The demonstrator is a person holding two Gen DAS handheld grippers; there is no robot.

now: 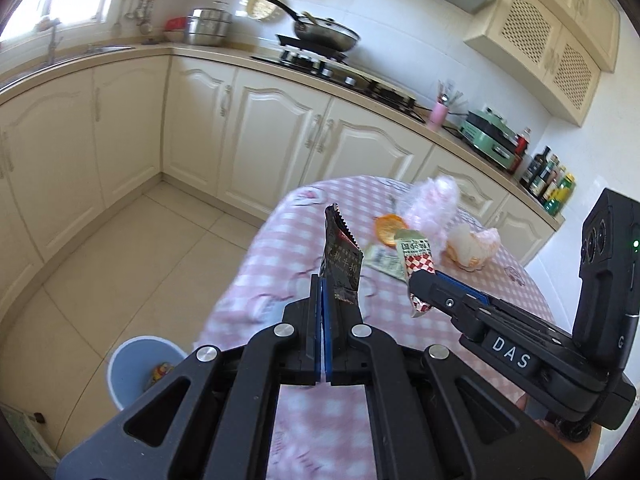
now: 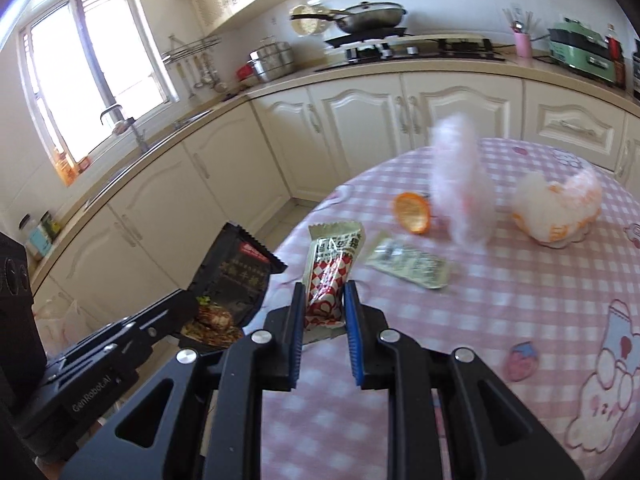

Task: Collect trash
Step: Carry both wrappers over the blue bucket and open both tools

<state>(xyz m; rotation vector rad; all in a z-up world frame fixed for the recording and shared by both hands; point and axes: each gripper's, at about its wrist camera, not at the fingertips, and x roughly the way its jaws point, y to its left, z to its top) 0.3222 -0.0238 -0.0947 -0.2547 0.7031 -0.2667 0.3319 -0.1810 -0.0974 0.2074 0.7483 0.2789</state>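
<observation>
Left tongs (image 1: 324, 280) clamped flat on the lower edge of a black snack wrapper (image 1: 342, 258), held up above the counter (image 1: 256, 272). Right tongs (image 2: 323, 300) pinch the bottom of a red-checked snack wrapper (image 2: 330, 268), pads pressing its sides, also clear of the checked cloth.

Both wrappers look light, thin, crinkly and slippery foil; a grip on a sealed end seems best, or they may slide out.

Beyond the red-checked wrapper, flat on the counter: a pale sachet (image 2: 408, 266), likely hard to pick up unless taken by an edge. Past that, an orange peel (image 2: 412, 212), curled, fairly stiff, easy to nip at the rim. Beside it a pink fluffy wad (image 2: 456, 184) and a crumpled white-orange bag (image 2: 556, 208), soft, squashy, grab anywhere.

On the floor left of the counter, a blue bin (image 1: 138, 364), probably the drop point, some trash already inside.
</observation>
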